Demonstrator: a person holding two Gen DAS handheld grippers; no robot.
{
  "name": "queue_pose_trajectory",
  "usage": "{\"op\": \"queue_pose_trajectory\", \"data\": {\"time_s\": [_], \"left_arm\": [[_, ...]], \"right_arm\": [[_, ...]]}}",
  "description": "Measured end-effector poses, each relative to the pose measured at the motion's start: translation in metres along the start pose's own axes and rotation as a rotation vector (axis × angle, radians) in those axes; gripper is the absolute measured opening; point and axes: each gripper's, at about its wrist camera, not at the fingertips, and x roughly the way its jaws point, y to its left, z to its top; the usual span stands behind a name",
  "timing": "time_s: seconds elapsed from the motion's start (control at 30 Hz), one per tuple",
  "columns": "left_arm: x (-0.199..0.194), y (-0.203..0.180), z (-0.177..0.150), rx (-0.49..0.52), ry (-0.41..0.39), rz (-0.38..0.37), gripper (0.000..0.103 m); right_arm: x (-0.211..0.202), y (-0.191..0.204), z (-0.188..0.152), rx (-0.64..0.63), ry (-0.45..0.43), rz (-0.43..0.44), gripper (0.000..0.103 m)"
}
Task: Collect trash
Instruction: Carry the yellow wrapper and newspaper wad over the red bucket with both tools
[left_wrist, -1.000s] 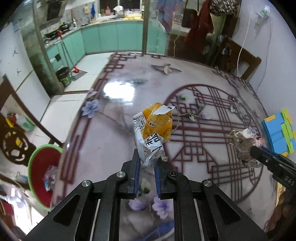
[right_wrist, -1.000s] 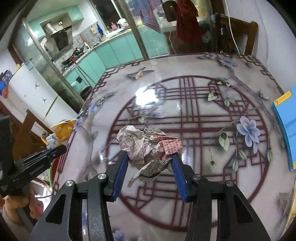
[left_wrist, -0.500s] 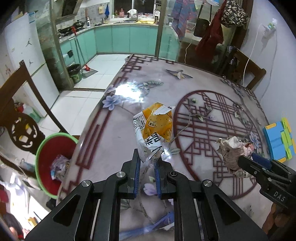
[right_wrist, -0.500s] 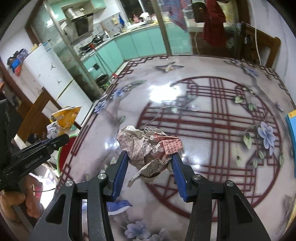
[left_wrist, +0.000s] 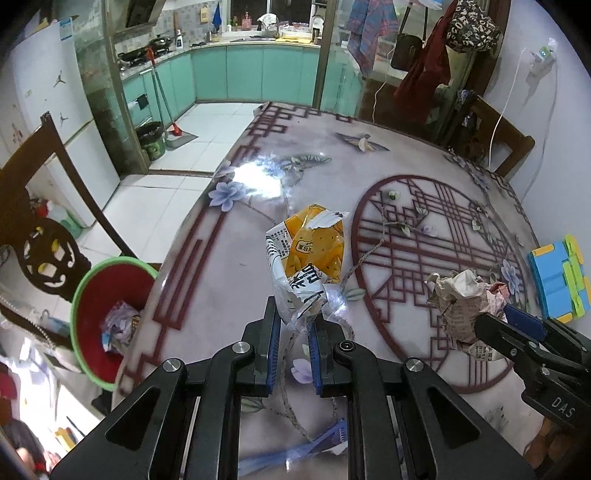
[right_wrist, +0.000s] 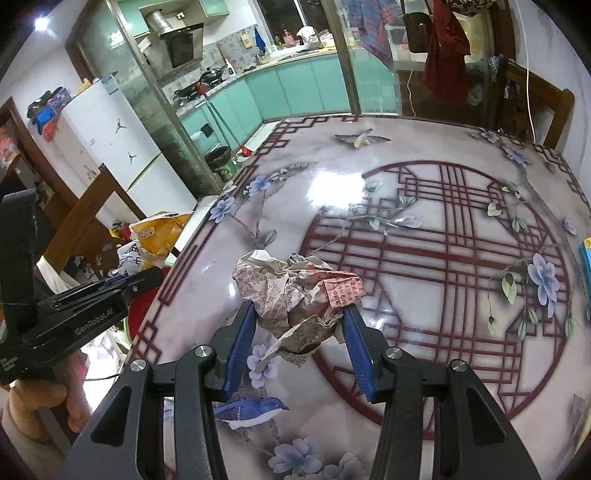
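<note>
Orange snack wrapper (left_wrist: 308, 254) with Chinese print, "GenRobot.AI" on left gripper (right_wrist: 122, 282)

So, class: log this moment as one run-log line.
left gripper: shut on snack wrapper | right gripper: shut on paper ball | bin: beside table

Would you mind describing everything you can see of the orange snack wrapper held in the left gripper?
The orange snack wrapper is a crinkled, glossy plastic packet, orange with white panels carrying black printed characters. Its top is torn open with a ragged white edge. It stands roughly upright, lifted above the patterned table, its twisted lower end pinched between the blue-padded jaws of the left gripper. Nothing else touches it. The right wrist view shows it beyond the table's edge.
</note>
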Motion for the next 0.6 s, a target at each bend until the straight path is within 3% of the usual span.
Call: {"op": "queue_pose_trajectory", "data": {"time_s": [0.6], "left_arm": [[-0.003, 0.042, -0.013, -0.045, 0.015, 0.064, 0.014]], "right_arm": [[0.013, 0.025, -0.005, -0.011, 0.002, 0.051, 0.046]]}}
